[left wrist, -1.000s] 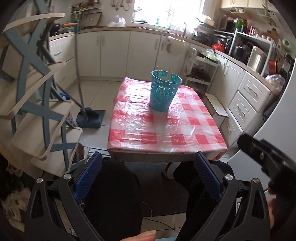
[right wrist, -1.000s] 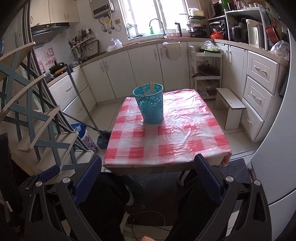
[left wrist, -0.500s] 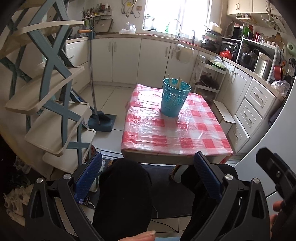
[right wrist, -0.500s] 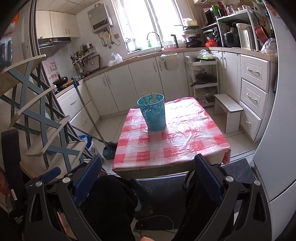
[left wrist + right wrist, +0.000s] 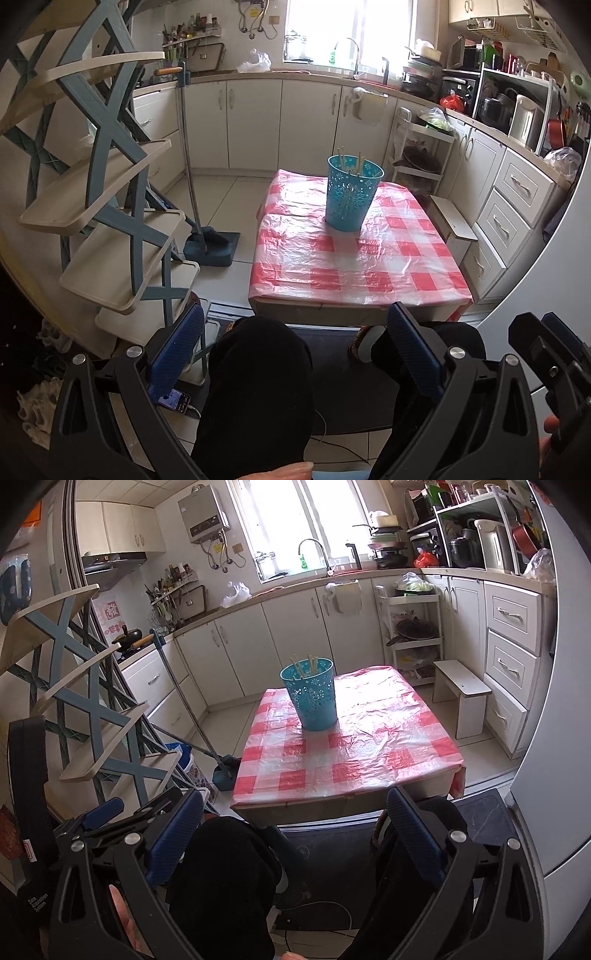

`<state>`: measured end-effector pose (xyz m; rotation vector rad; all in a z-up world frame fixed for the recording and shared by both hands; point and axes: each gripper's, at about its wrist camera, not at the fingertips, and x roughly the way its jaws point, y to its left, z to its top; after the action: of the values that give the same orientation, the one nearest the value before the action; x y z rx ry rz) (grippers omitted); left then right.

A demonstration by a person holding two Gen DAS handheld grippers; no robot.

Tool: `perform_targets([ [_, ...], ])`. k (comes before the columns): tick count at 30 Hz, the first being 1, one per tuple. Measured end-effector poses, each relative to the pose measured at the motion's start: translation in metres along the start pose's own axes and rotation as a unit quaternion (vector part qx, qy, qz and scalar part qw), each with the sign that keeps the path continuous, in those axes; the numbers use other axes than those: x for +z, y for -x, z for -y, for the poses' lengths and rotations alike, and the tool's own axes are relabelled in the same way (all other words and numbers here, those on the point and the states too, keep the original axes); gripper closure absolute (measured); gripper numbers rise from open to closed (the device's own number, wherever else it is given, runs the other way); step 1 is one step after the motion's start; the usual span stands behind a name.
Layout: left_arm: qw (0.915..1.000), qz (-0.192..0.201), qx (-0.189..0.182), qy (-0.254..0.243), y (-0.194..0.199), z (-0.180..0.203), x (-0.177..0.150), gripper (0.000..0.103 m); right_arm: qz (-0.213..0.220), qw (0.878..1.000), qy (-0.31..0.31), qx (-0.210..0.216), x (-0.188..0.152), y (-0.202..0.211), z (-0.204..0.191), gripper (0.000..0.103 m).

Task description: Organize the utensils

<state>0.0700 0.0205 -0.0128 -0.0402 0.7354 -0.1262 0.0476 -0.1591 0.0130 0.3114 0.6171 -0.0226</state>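
Since both grippers hang low over our knees w/ nothing between the fingers, we judge the sorting is at or near its end: no loose utensils show anywhere on the table (image 5: 354, 273). Left gripper (image 5: 293, 350) is spread wide, empty; right gripper (image 5: 295, 830) likewise spread, empty. If more is needed, the next move prob. calls for a long reach fwd over the near table edge, as the holder stands well apart from both tools.

Teal holder (image 5: 352, 195) sits upright on the red-checked plastic cloth, toward the far-middle of the tabletop. It's a tapered bucket-type cup w/ a punched flower pattern in the wall. A few pale chopsticks (image 5: 349, 162) stick up past its rim, leaning; exact count we can't tell. Cloth looks crinkly & glossy, so prob. slippery.
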Motion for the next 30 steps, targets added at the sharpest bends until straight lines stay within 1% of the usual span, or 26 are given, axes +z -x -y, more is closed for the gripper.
perform_targets([
  [6,0.9999,-0.009,-0.008,0.002,-0.004,-0.001,-0.001,0.008,-0.002,1.0,0.002,0.001,-0.002,0.001,0.0,0.008],
  [11,0.9999,-0.007,-0.008,0.001,-0.003,-0.001,-0.001,0.008,-0.001,1.0,0.002,0.001,-0.003,0.003,0.0,0.008],
  [22,0.9999,0.002,0.0,-0.016,0.006,0.014,-0.005,0.008,0.006,1.0,-0.004,0.0,-0.007,0.01,0.007,0.008],
  [30,0.9996,0.009,0.015,-0.021,0.011,0.019,-0.005,0.008,0.008,1.0,-0.007,0.001,-0.007,0.012,0.009,0.008],
])
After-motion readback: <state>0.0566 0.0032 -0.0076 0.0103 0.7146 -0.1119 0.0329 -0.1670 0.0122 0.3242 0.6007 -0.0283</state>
